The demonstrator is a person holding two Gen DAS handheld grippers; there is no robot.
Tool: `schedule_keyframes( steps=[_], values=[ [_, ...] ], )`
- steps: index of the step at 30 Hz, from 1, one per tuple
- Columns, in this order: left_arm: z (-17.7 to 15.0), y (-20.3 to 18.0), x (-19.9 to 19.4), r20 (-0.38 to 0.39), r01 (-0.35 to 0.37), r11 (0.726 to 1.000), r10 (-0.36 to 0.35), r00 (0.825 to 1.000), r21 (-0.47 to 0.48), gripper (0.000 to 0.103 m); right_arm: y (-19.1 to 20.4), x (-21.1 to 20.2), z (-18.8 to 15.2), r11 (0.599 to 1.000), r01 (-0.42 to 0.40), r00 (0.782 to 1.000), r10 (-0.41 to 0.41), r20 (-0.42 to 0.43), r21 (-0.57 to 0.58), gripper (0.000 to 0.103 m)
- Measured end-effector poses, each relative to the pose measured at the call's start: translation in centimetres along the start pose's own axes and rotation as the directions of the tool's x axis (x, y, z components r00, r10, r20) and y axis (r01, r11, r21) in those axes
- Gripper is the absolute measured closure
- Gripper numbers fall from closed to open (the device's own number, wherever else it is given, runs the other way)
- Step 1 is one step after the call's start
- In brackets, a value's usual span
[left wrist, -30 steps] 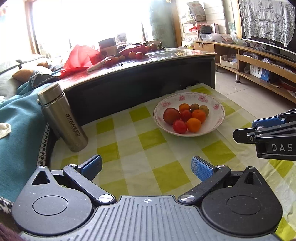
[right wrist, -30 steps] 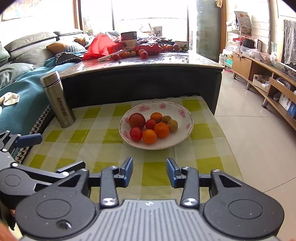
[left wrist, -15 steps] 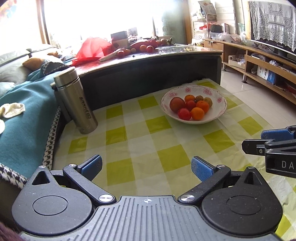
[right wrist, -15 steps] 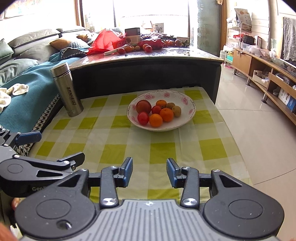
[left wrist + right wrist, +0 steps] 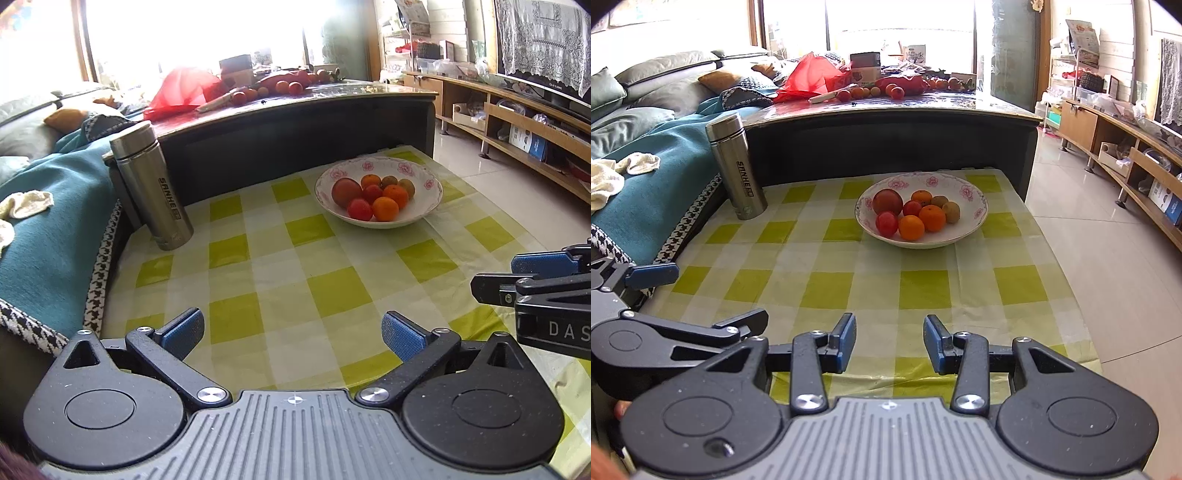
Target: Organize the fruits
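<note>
— What do we log for the fruits (image 5: 913,216)?
— We see seven, piled touching: one big dark-red, two small red, three orange, two brownish-green.
— Location?
— We put them in the white floral-rimmed bowl (image 5: 975,218), upright on the checked cloth.

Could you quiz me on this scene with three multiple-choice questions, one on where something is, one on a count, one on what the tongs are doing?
1. Where does the steel flask stand?
A. in the bowl
B. on the checked cloth, left of the bowl
C. on the floor

2. How many fruits lie in the bowl?
A. three
B. seven
C. twelve

3. How are the right tongs?
A. open and empty
B. shut on an orange
C. shut on the flask

Answers: 1 B, it stands upright on the checked cloth near the sofa edge. 2 B, seven can be counted. 3 A, the pads stand apart with only cloth between them.
</note>
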State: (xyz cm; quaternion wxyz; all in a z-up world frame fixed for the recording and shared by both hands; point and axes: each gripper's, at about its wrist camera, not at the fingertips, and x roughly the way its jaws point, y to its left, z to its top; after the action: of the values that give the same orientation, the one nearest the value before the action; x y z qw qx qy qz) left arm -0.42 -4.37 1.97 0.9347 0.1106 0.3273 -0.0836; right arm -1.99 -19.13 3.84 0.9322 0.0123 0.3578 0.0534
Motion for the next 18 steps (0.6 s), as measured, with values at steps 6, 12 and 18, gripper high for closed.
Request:
schedule_keyframes(
  steps=[6,12,18],
  values=[
    [-0.28,-0.07,-0.11,-0.006,0.002,1.000,-0.002,1.000,0.000,0.000,0.23,-0.06,-0.35,1.000,0.000,1.000,0.000,-0.008,-0.008,0.058],
    [-0.63,-0.09,-0.21,-0.019,0.003,1.000,-0.003,1.000,-0.003,0.000,0.44,-0.14,-0.55,1.000,0.002,1.000,-0.002,-0.016,-0.010,0.058],
    [-1.05,-0.27,-0.25,-0.034,0.007,1.000,-0.007,0.999,0.000,0.000,0.50,-0.21,-1.04,1.000,0.008,0.999,-0.008,-0.033,-0.013,0.058]
  ],
)
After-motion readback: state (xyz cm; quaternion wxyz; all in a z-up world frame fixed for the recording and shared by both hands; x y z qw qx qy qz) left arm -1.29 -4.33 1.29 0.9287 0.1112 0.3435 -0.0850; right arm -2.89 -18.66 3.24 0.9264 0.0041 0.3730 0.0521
